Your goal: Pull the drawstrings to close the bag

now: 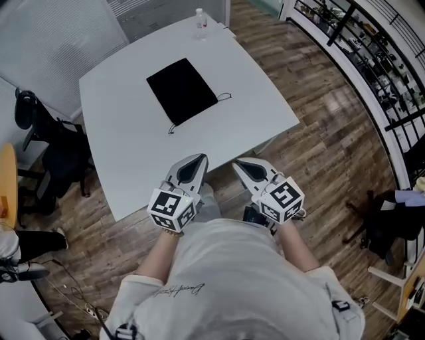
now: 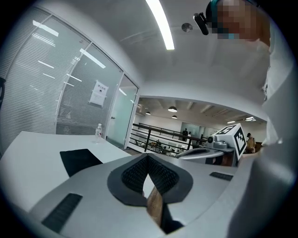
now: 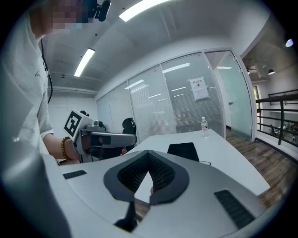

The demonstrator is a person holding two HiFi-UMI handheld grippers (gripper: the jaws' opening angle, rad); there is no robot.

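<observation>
Right now I have both tools low in the middle of the head view, off the near edge of the table [image 1: 126, 172] and over the wooden floor [image 1: 319, 153]. The left gripper [image 1: 197, 159] has its jaws closed tight, the ribbed pads meeting at the tip with nothing between them. The right gripper [image 1: 240, 164] is the same: pinched together and empty. The two sit side by side, just apart, both pointing up the frame toward the table.

The black bag [image 1: 180, 89] lies flat on the white tabletop, above centre in the head view, well apart from either tool. Its drawstrings [image 1: 226, 97] trail out at the two corners of the edge nearest me, one as a small loop at the right corner, the other as a short end at the lower left corner.

A clear bottle [image 1: 200, 18] stands at the far edge of the table, top centre. A dark chair [image 1: 46, 133] is at the left side.
</observation>
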